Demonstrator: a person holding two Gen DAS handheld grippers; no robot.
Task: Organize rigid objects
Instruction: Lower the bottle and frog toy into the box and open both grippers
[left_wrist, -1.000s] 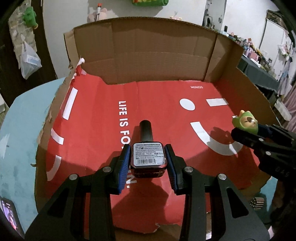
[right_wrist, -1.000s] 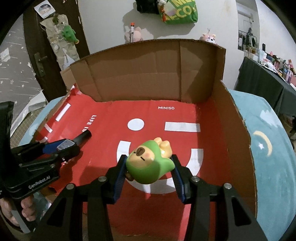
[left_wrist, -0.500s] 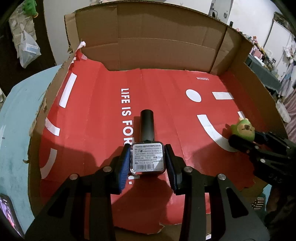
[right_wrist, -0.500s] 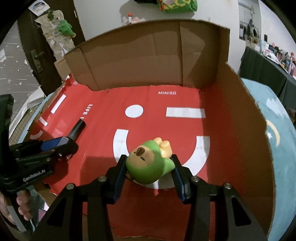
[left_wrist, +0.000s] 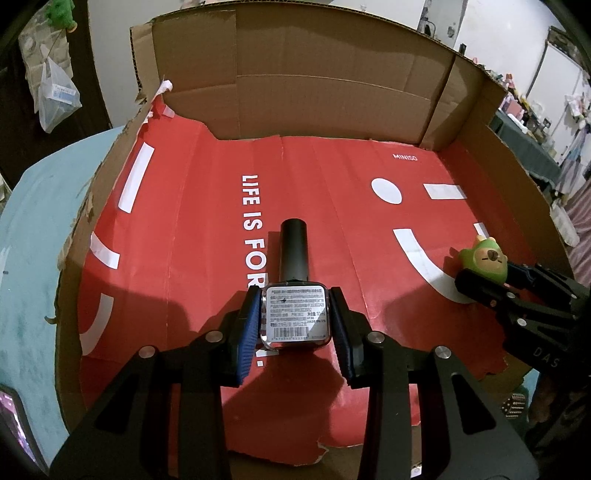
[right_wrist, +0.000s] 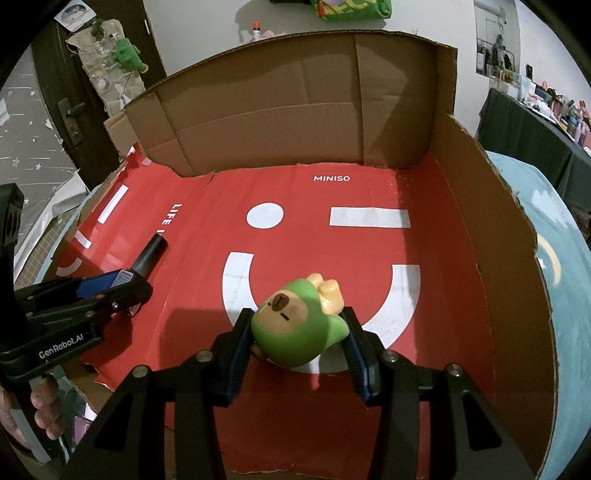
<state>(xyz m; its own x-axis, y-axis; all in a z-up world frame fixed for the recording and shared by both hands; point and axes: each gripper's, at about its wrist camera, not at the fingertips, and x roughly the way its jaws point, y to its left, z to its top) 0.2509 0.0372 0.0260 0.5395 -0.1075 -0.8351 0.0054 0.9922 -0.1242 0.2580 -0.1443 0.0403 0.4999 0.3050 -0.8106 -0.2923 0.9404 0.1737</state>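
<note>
Left wrist view: the left hand-held gripper is clamping a bottle by its square base, black cap pointing away, over the red sheet lining the cardboard box. Beside it, the right hand-held gripper is squeezing a green figurine above the white smile print.

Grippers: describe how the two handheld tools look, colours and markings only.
Both the left gripper and the right gripper are matte black, angular linkages with silver pivot bolts and ribbed blue pads. White lettering "GenRobot.AI" marks the left one's side; no sleeve shows.
</note>
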